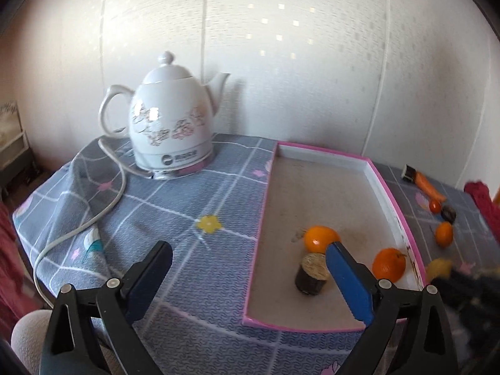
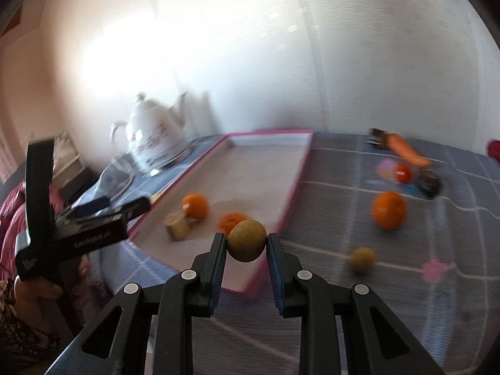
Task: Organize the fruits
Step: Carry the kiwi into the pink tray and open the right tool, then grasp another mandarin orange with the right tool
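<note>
Checked tablecloth [image 1: 193, 193], left gripper [image 1: 250, 276] wide, empty; only right wrist view shows right gripper [image 2: 246, 245] clamping brown fruit [image 2: 246, 240]

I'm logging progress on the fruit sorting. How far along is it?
Partly done. Two oranges and a dark cut stalk piece already lie in the pink tray. The right claw grips a brownish round fruit; the left claw is open. An orange and another round fruit remain outside.
</note>
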Demonstrator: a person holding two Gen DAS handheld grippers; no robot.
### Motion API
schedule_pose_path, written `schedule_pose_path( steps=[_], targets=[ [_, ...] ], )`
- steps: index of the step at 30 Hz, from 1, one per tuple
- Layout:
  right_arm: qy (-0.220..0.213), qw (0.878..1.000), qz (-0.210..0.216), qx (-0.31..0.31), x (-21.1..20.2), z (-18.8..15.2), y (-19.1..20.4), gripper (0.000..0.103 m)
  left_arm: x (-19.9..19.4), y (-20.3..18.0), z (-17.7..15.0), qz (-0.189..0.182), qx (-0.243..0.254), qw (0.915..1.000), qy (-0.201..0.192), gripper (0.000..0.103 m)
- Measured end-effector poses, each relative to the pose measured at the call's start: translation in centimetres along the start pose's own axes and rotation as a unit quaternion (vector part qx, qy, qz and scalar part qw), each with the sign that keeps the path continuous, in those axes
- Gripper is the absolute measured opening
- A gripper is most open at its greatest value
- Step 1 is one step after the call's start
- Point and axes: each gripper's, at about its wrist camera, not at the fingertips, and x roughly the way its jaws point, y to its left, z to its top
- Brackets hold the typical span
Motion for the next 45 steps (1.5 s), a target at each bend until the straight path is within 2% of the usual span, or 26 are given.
schedule_pose_path(
  steps=[4, 10, 16, 21, 32, 39, 45],
  targets=[
    [0.019, 0.999, 0.017, -0.023, 1.8, 0.2, 2.5, 0.026, -0.1, 1.1, 0.1, 0.010, -0.022, 0.9997, -0.003, 0.099],
    [0.048, 0.998, 0.037, -0.022, 4.6, 0.4, 4.0, 0.026, -0.3, 2.1, 0.2, 0.014, -0.048, 0.9987, -0.004, 0.100],
    [0.067, 0.997, 0.040, -0.018, 6.5, 0.4, 4.6, 0.027, -0.2, 2.7, 0.2, 0.018, -0.061, 0.9980, 0.003, 0.100],
    [0.064, 0.997, 0.049, -0.002, 6.3, 0.1, 4.3, 0.033, 0.0, 2.5, 0.1, 0.016, -0.061, 0.9980, 0.006, 0.101],
    [0.021, 0.998, 0.037, 0.049, 3.0, -0.5, 0.9, 0.033, 0.0, 0.4, -0.4, -0.018, -0.026, 0.9995, 0.009, 0.101],
    [0.001, 0.999, 0.002, 0.046, 0.7, -1.2, -1.6, 0.033, -0.2, -2.0, -1.1, -0.051, 0.019, 0.9985, 0.008, 0.101],
    [-0.012, 0.997, -0.035, 0.062, -1.1, -1.8, -4.8, 0.033, -1.3, -4.5, -2.1, -0.085, 0.062, 0.9944, -0.004, 0.102]
  ],
)
